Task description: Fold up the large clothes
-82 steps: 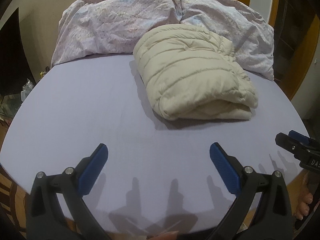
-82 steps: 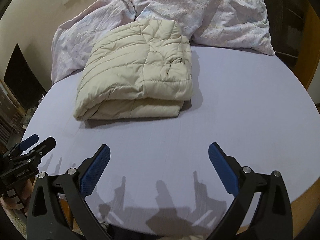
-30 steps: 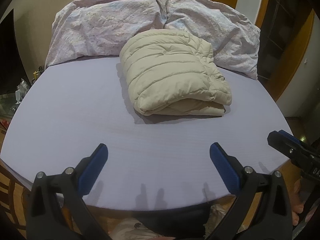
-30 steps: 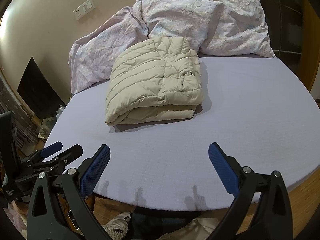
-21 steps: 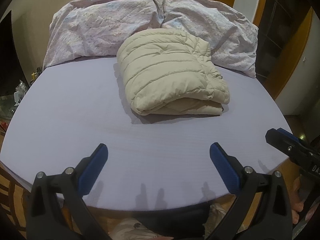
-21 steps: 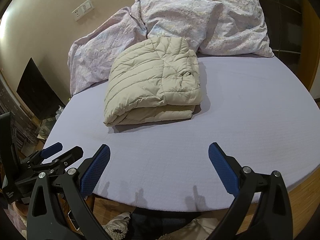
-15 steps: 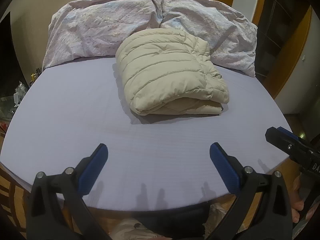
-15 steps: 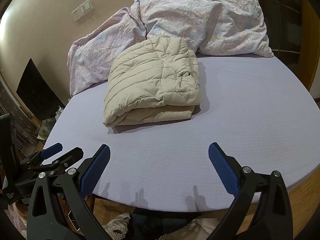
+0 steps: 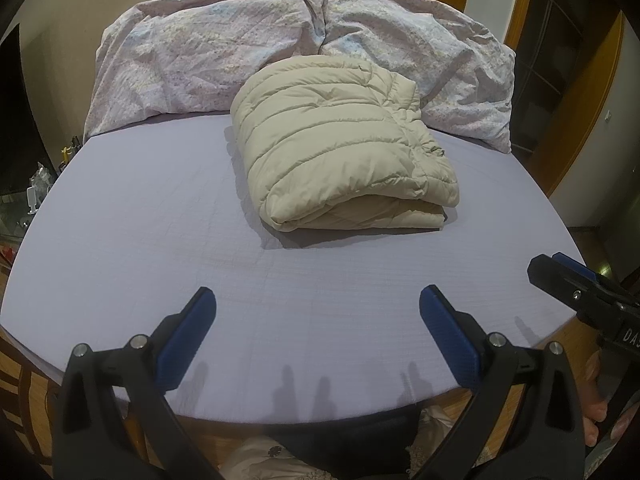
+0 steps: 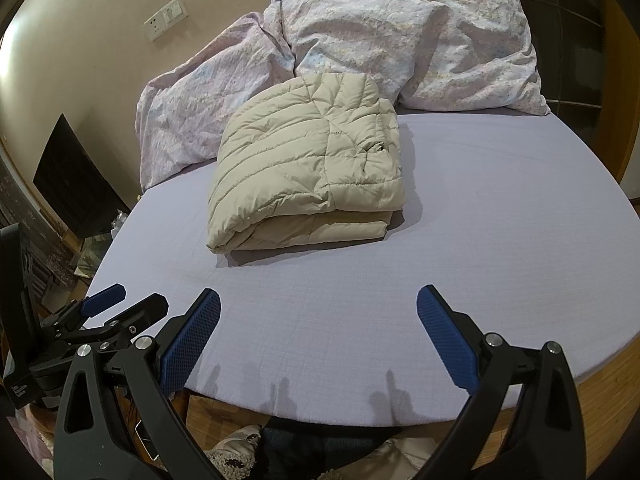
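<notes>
Bed [image 9: 120, 240]: folded jacket [image 9: 340, 160] beyond claws

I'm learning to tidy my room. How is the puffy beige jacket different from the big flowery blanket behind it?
The jacket is plain beige and folded into a neat block; the blanket is pale, flowery and bunched up. The jacket is smaller and lies out on the purple bed; the blanket is piled along its far edge. Both are soft and puffy.

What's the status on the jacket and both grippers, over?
Left gripper open, empty, near the bed edge. Right gripper open, empty too. Jacket folded on the bed, against the duvet. Nothing in the way.
</notes>
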Demonstrator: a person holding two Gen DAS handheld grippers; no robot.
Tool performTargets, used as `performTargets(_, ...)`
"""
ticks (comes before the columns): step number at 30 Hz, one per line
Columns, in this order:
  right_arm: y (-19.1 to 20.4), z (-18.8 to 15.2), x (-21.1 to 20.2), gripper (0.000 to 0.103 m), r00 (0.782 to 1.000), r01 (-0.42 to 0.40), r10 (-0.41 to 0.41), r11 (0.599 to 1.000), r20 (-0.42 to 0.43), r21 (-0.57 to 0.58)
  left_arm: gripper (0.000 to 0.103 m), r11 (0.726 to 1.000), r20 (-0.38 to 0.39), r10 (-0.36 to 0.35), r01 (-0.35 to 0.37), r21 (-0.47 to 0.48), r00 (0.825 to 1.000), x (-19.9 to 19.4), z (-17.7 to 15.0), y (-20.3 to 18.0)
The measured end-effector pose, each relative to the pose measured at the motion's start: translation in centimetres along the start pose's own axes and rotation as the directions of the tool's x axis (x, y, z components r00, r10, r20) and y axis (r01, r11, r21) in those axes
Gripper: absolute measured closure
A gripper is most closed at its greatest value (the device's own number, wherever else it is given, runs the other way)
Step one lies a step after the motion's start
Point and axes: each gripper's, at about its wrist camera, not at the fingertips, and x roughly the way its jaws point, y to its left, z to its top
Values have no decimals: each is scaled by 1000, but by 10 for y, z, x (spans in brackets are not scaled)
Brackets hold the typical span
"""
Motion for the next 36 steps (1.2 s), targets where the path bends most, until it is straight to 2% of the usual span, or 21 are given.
performTargets(36,-1,-1,7,3,1000,-3,3,1000,-11,3,2,1000,3,1,-1,7,1000,6,0,-1)
